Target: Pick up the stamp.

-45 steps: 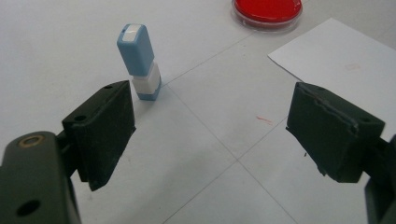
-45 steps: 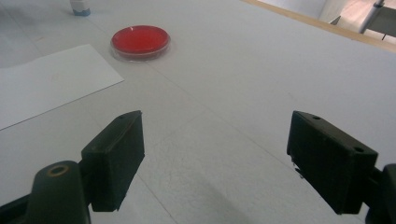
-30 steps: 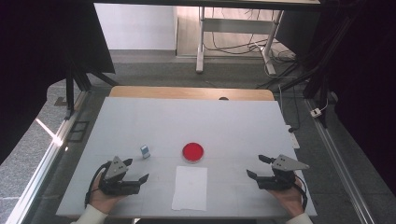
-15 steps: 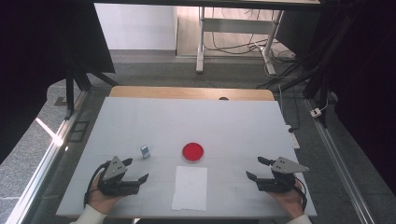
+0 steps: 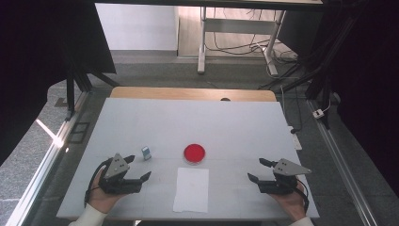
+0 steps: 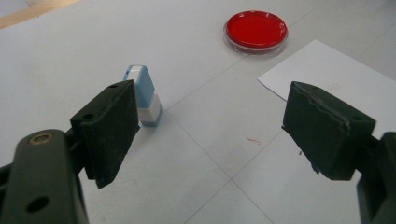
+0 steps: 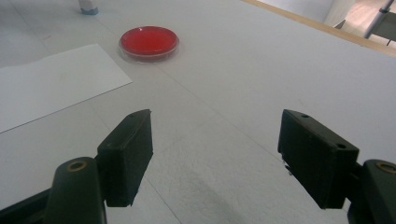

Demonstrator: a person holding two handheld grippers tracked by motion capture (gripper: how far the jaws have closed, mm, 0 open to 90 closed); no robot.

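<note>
White table [image 5: 141, 122] carries both tongs, left [image 5: 141, 169] and right [image 5: 257, 169], spread wide, empty.

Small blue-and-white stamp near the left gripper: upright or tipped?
Upright. The small blue-and-white stamp stands on its white base on the white table, blue top up.

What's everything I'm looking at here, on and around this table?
stamp: one, light blue and white, standing on the table ahead of the left gripper
round dish: one, red with a clear rim, mid-table
sheet of paper: one, white, lying flat just nearer the person than the dish
table: one, white top with a wooden far edge
desk frame: one, white, on the floor beyond the table, cables under it
left gripper: one, black, jaws open, held in a hand
right gripper: one, black, jaws open, held in a hand
</note>
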